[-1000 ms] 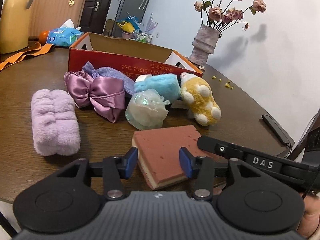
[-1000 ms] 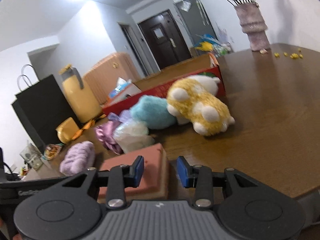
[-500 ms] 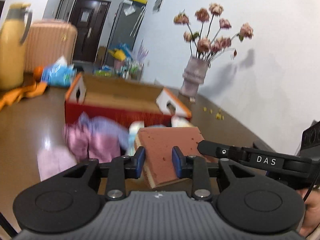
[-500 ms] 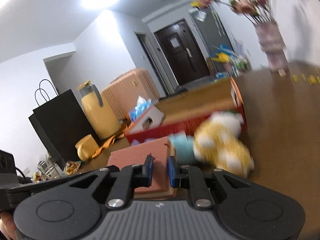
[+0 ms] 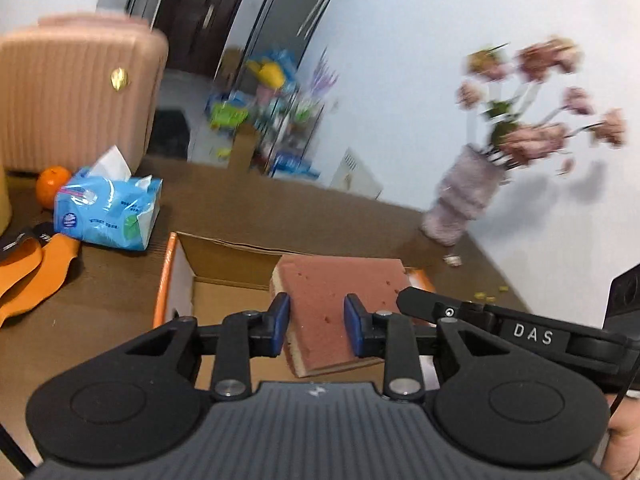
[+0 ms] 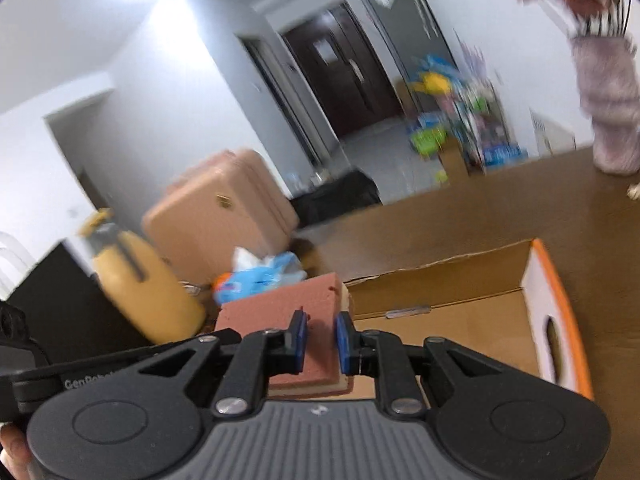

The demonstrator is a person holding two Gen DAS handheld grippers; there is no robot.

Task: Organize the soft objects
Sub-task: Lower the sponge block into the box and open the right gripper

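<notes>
A reddish-brown sponge block (image 5: 340, 292) with a cream underside hangs in the air over the open cardboard box (image 5: 224, 264). My left gripper (image 5: 317, 328) is shut on its near left corner. My right gripper (image 6: 322, 340) is shut on the other near corner of the sponge block (image 6: 276, 304), squeezing it thin. The right gripper's black body crosses the left wrist view at the right. In the right wrist view the cardboard box (image 6: 460, 308) shows a bare brown floor and an orange-edged end wall. The other soft objects are out of sight.
A blue tissue pack (image 5: 108, 208), an orange fruit (image 5: 52, 190) and orange straps (image 5: 32, 268) lie left of the box on the brown table (image 5: 100, 292). A vase of pink flowers (image 5: 464, 196) stands far right. A yellow jug (image 6: 148, 284) and a pink suitcase (image 6: 216, 220) stand behind.
Both grippers closed on the sponge block, lifted it off the table and carried it forward over the box. The plush toys, bow and towel dropped out of view.
</notes>
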